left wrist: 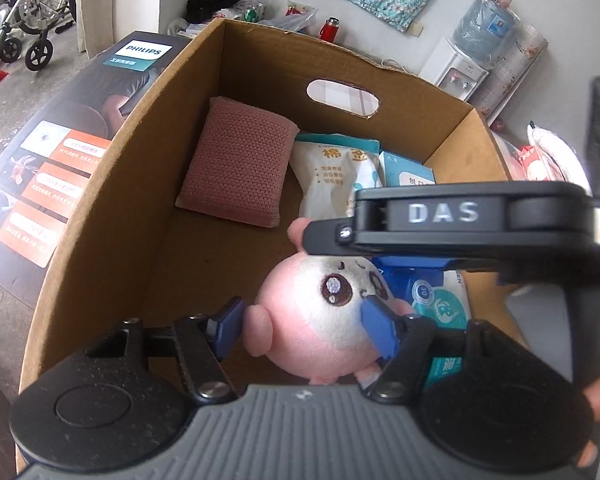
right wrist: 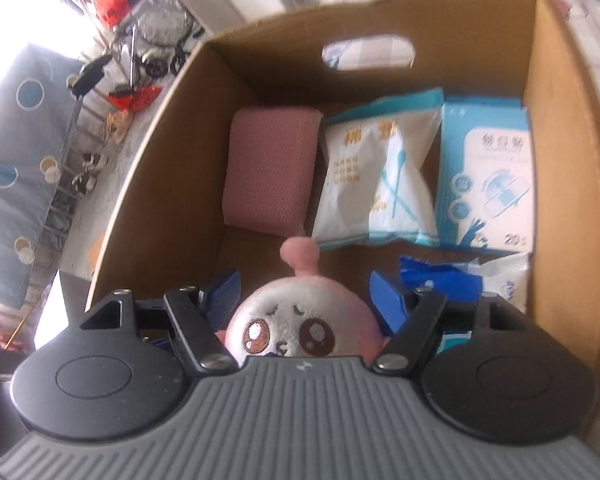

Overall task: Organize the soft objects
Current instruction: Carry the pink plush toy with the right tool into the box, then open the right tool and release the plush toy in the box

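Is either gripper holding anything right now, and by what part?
Unclear. The plush toy sits between left gripper and right gripper fingers, flanked at its sides.

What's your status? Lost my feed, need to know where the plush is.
Left gripper, right gripper straddling pink plush, grip unclear. Plush low inside cardboard box. Blue packet tight beside right gripper's finger.
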A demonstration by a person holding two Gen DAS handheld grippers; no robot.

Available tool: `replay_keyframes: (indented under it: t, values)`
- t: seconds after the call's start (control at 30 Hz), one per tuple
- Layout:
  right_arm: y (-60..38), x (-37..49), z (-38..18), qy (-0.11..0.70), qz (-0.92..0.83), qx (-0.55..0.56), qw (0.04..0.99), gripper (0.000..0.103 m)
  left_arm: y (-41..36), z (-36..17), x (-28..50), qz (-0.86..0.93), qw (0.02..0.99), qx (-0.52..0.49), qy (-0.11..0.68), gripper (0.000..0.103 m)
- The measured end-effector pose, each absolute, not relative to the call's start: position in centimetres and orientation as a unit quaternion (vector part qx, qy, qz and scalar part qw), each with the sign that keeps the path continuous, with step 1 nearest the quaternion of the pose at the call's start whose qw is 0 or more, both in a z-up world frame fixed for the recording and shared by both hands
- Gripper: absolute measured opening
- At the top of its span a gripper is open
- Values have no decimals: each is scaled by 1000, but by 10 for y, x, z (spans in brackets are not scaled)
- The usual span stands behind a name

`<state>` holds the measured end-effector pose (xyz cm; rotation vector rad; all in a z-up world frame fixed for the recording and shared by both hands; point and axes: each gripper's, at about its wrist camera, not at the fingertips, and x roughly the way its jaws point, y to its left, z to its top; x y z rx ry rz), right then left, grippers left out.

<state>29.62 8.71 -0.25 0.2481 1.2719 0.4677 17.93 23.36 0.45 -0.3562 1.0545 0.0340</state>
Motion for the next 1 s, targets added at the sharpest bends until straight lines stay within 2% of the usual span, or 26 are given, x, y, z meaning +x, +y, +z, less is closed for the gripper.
replay_keyframes:
  t: [0.13, 0.23, 0.4, 0.57, 0.77, 1.0]
  values:
    - [94, 306, -13, 608, 223, 106, 754, 71, 239, 6, 174, 14, 840, -187, 509, 66]
    - [97, 312, -16, 622, 231, 107, 740, 72, 246, 5, 169, 12, 829, -213, 517, 73]
    - [112, 319, -27, 661, 271, 87, 694, 73, 243, 7, 164, -2, 822, -213, 528, 75]
    - [118, 313, -25, 657, 302, 55, 688, 69, 229, 5, 163, -11, 827, -181, 533, 75]
    - [105, 305, -7, 619, 277, 38, 734, 65, 221, -2, 169, -11, 826, -177, 534, 72]
    - [70, 319, -15, 613, 235, 159, 738, 65, 219, -3, 177, 15, 835, -168, 524, 72]
